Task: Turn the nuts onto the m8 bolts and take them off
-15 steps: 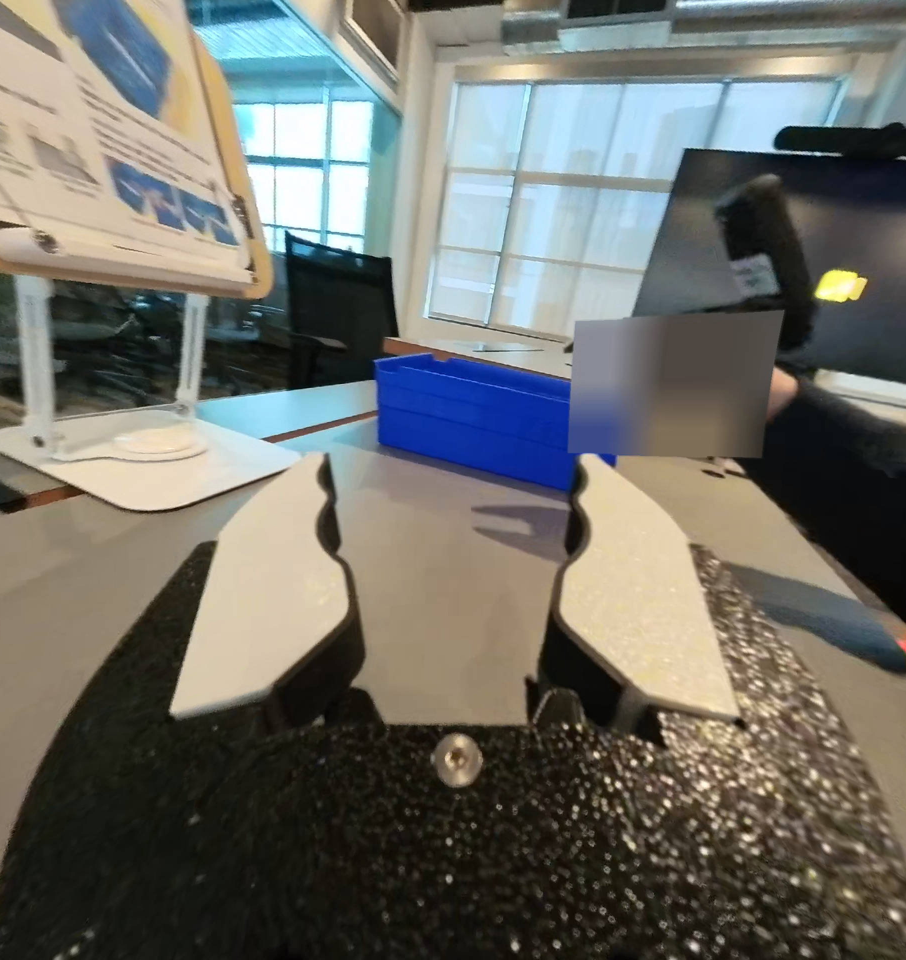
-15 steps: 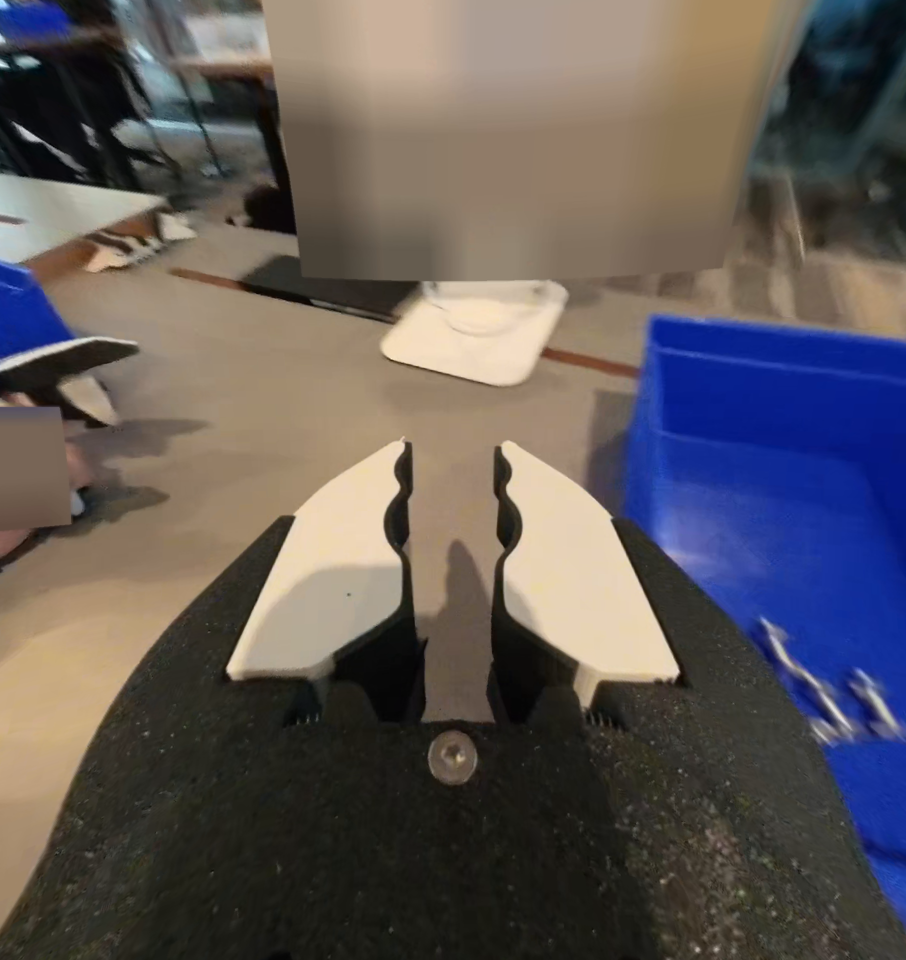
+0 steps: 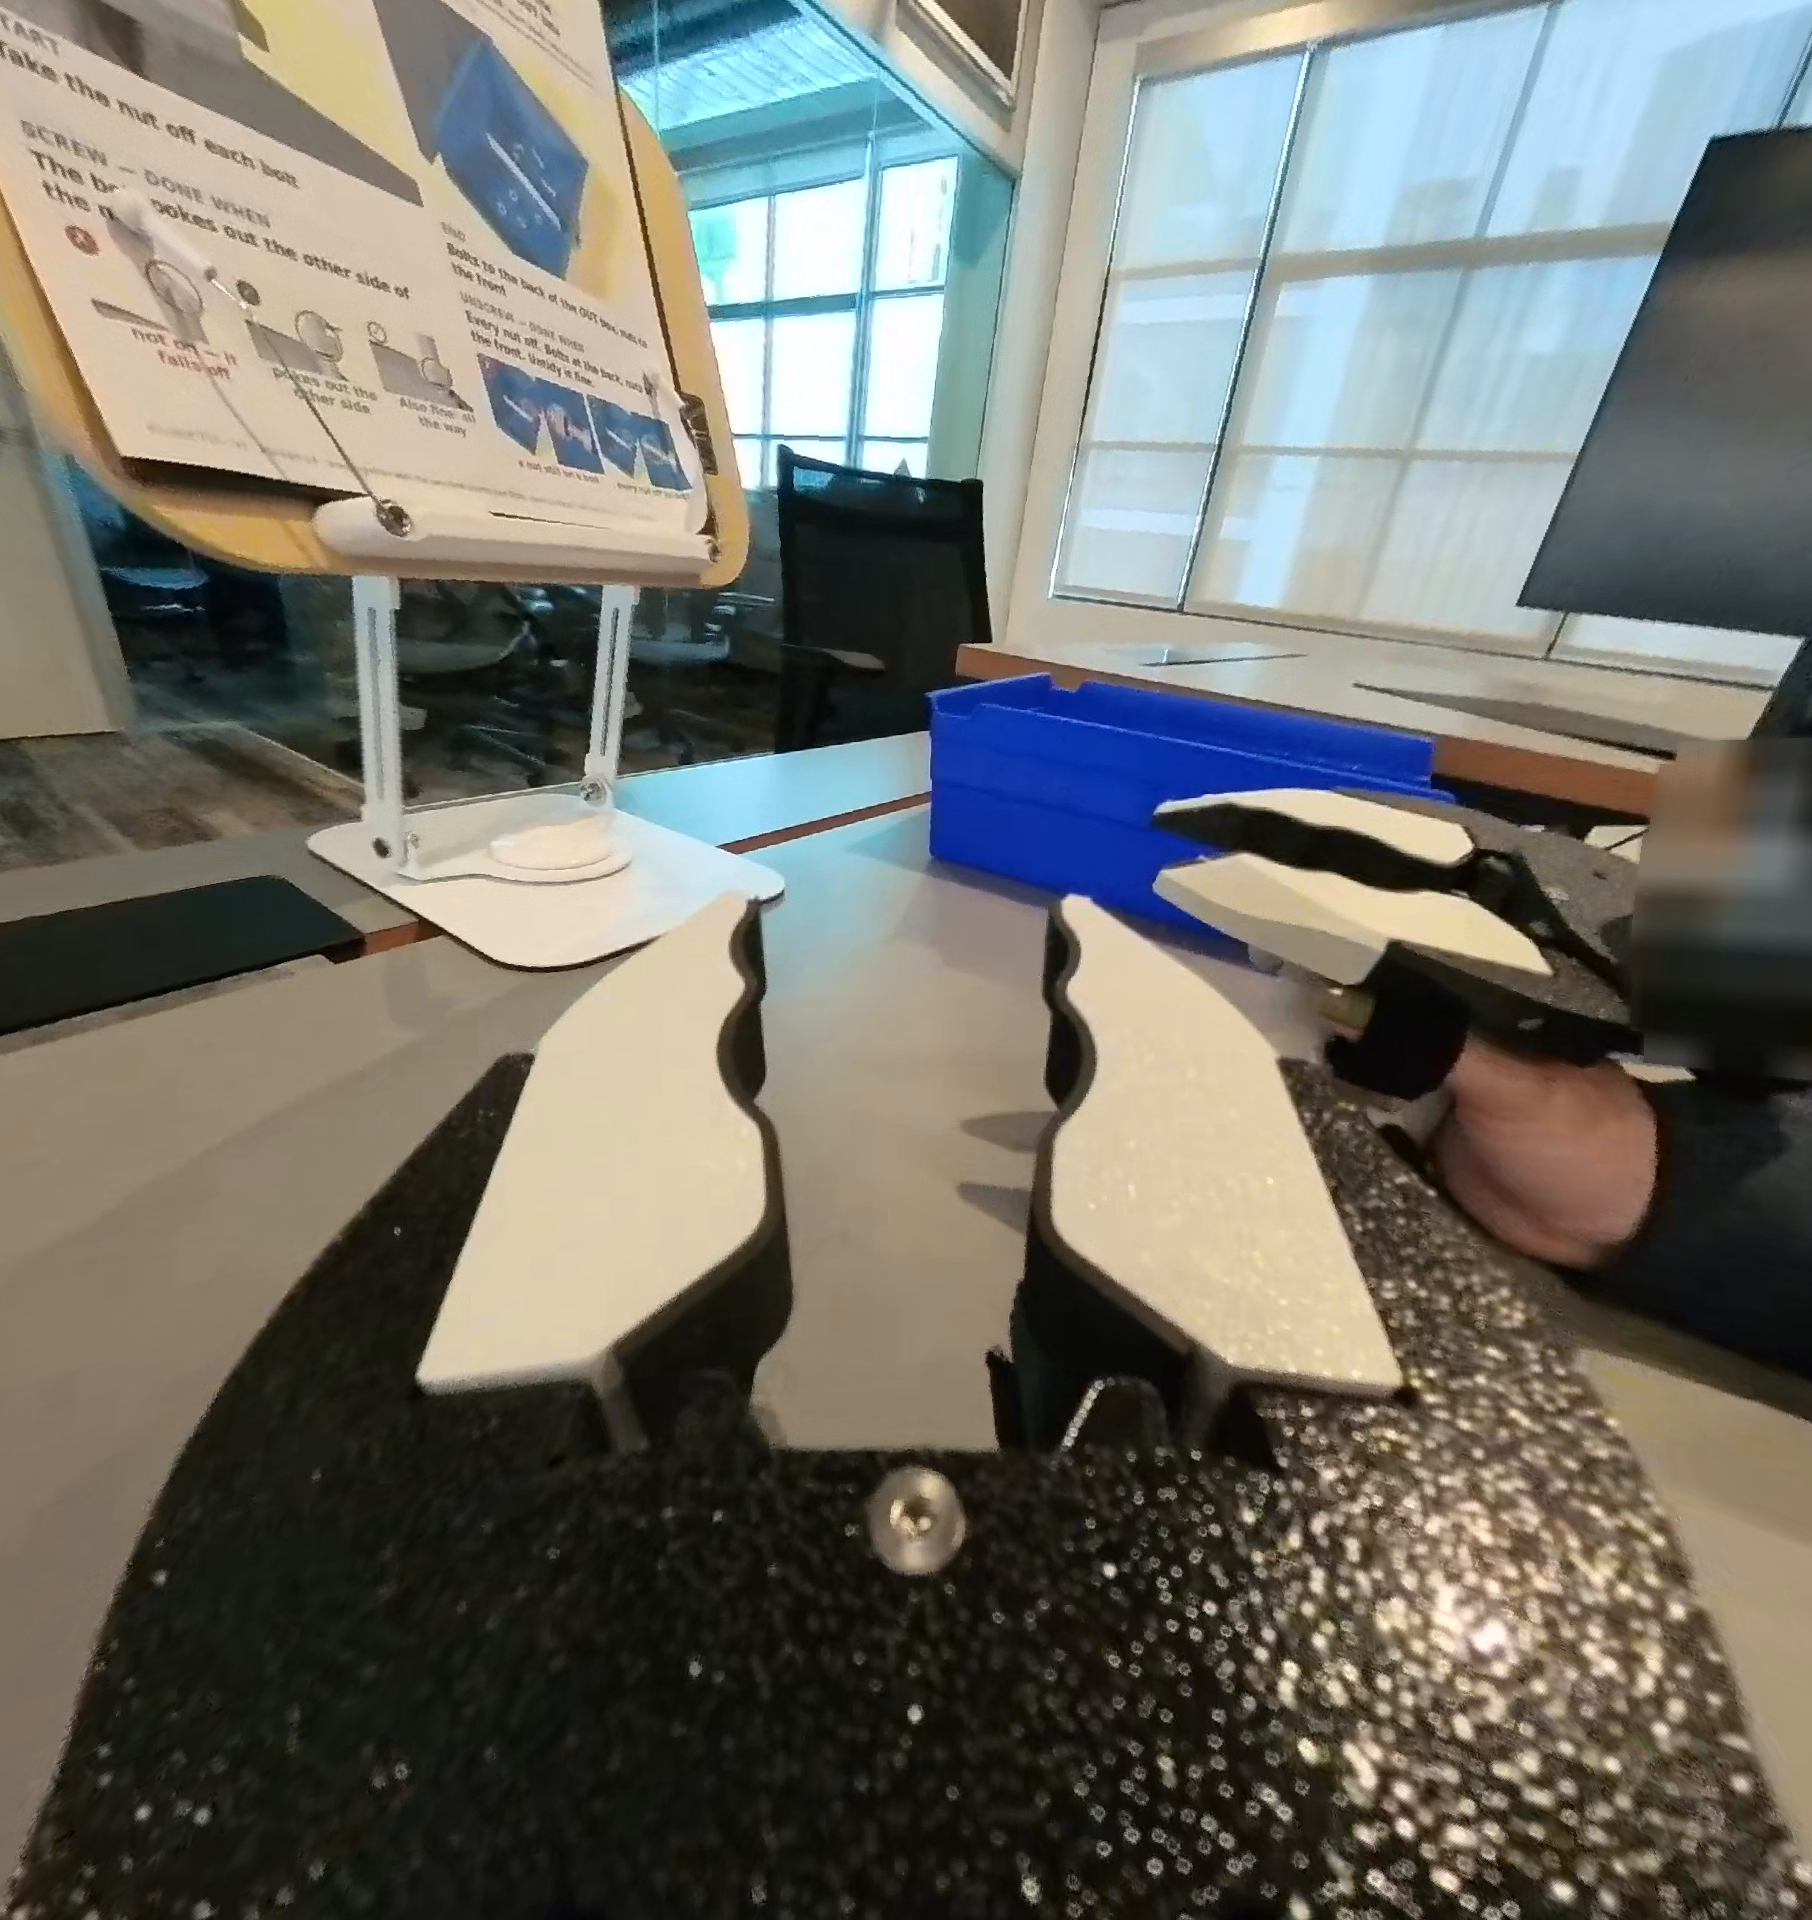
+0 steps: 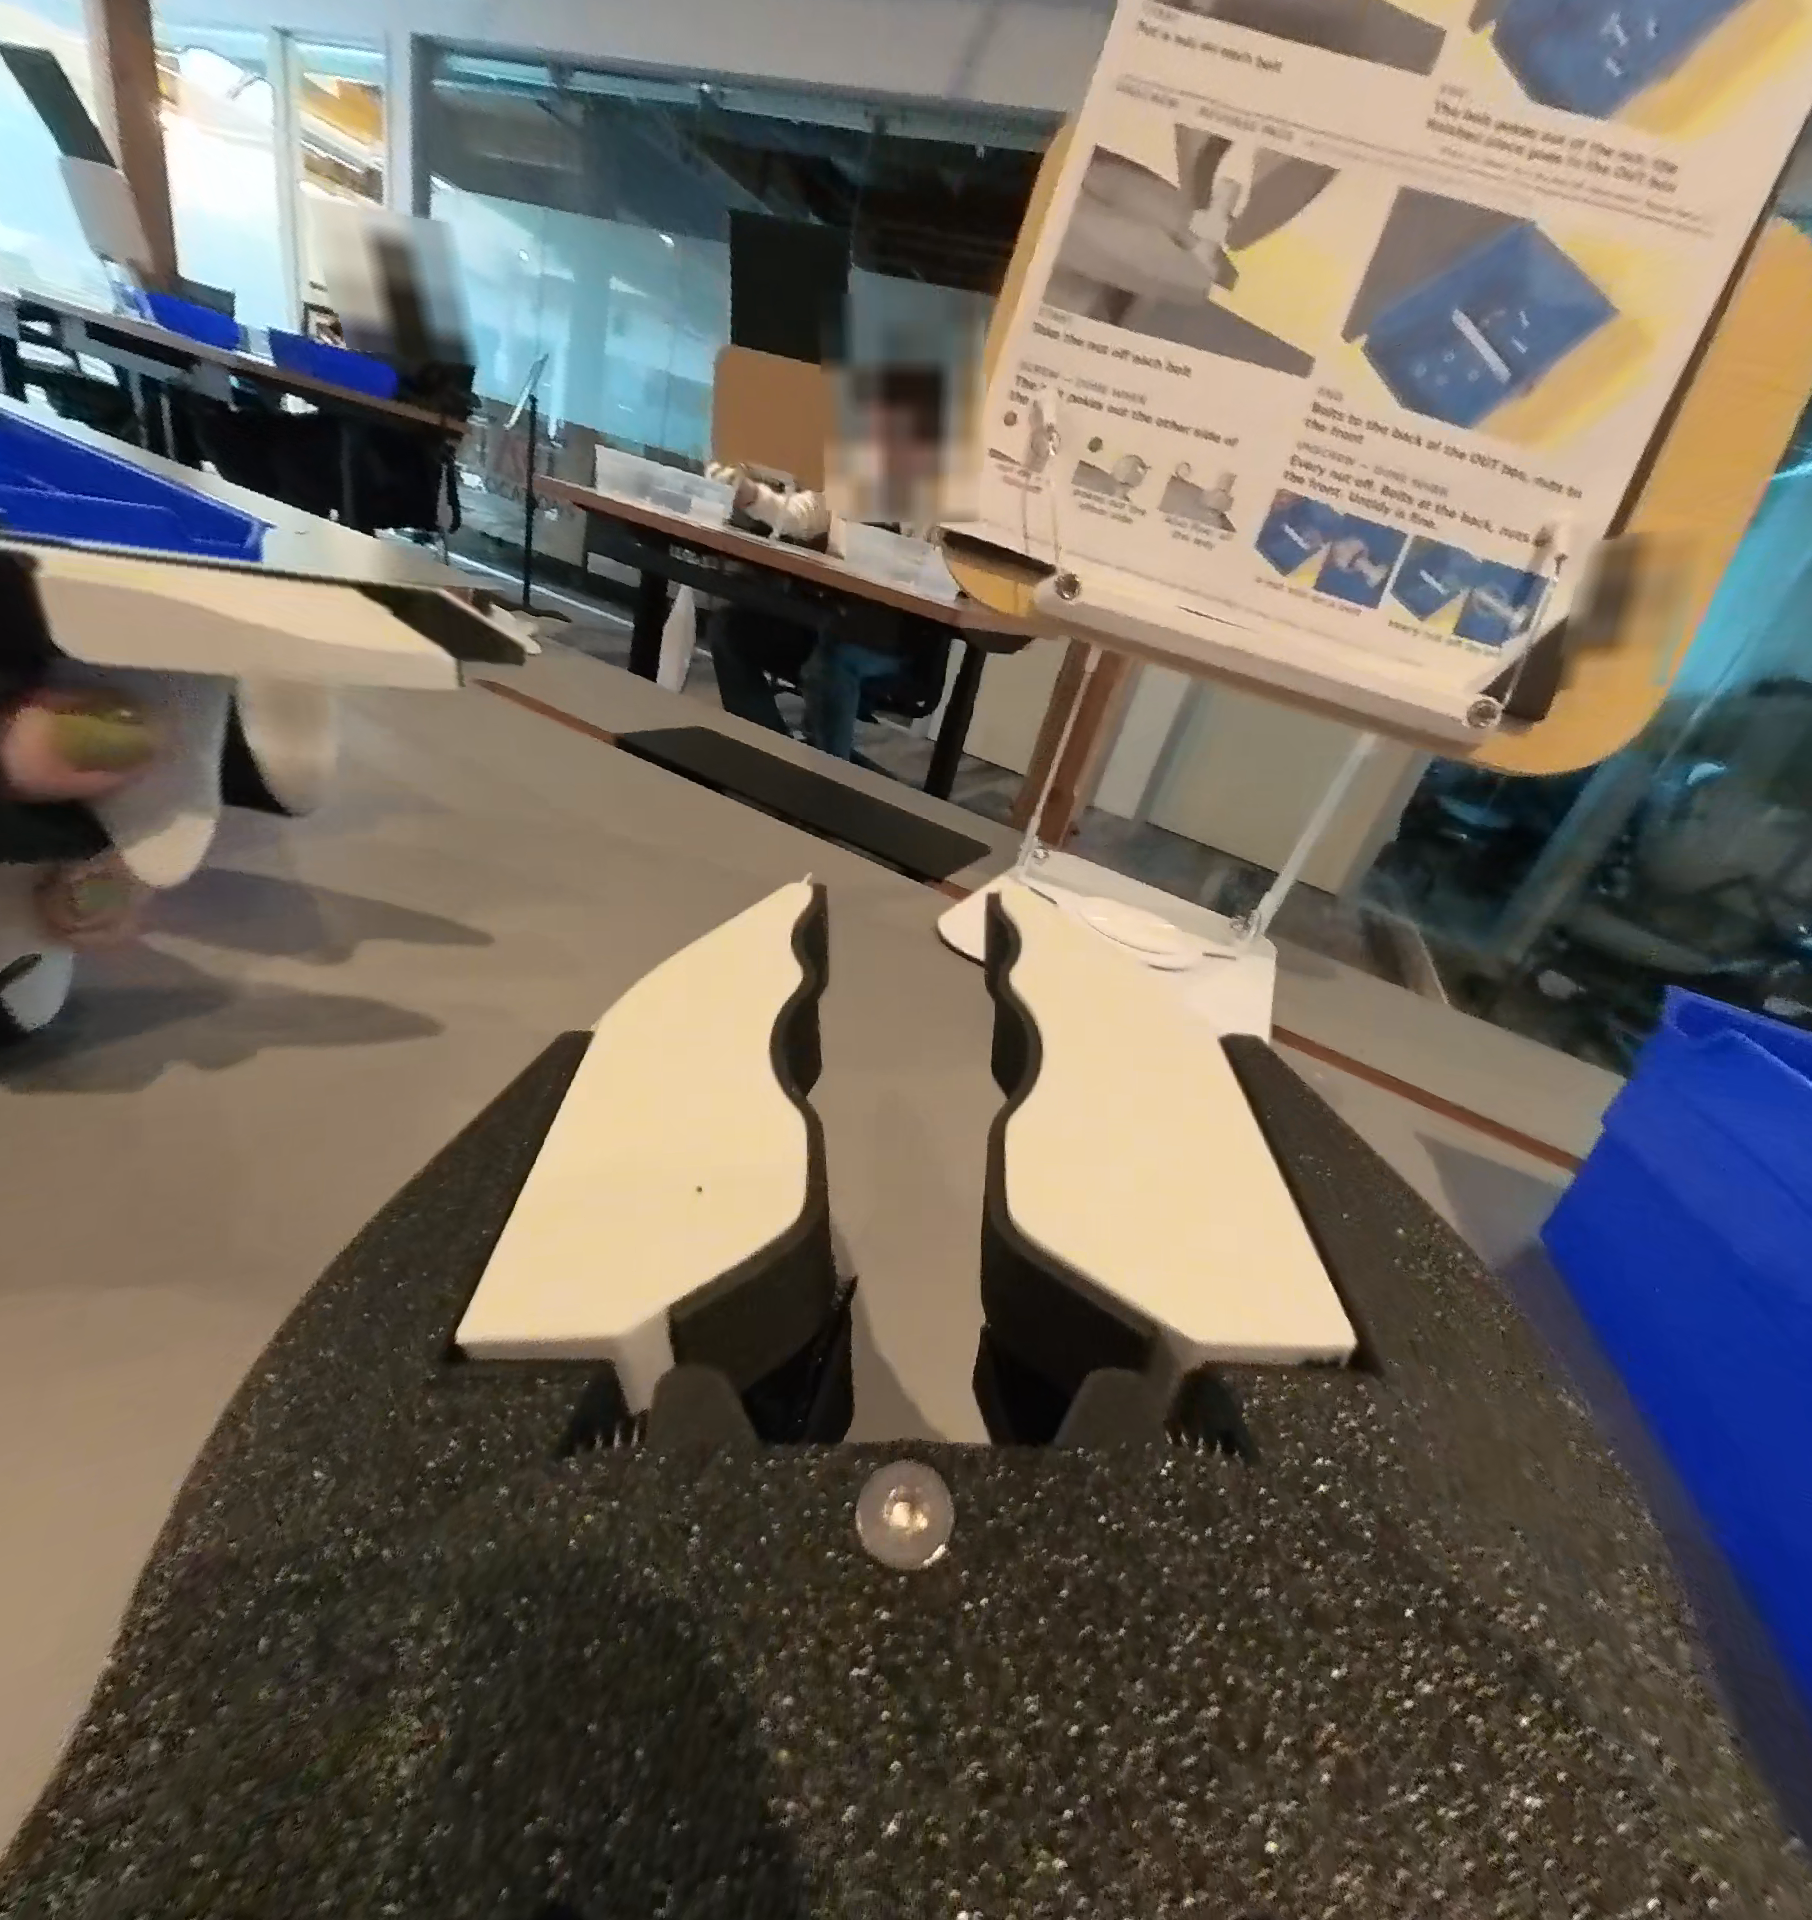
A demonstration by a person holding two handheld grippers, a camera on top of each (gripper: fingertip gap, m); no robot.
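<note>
Left wrist view: two claws are seen, its own left gripper [image 3: 902, 935] and the right gripper [image 3: 1177, 852] ahead on the right side, held by a hand [image 3: 1546, 1164].
Left gripper: the two fingers stand apart, only bare grey table [image 3: 206, 1143] between them, nothing gripped.
Right gripper: the fingers stand a little apart with a narrow gap, nothing between them in either view.
Blue bins: one blue bin [image 3: 1172, 790] in the left wrist view, ahead of the claw and behind the tips of the right gripper; the right wrist view shows two places with blue bins, one bin [image 4: 1712, 1195] near on the right of its claw and more [image 4: 102, 499] far on the left.
Document stand: one white stand [image 3: 528, 873] with an instruction sheet [image 3: 310, 239], ahead-left of the left claw; in the right wrist view it stands ahead-right.
Only in left wrist view: a dark monitor [image 3: 1712, 416] and large windows [image 3: 1349, 364].
Only in right wrist view: a person [image 4: 860, 582] sitting at a far desk.
Nuts and bolts: I cannot see them in any view; the inside of the bins is hidden.
</note>
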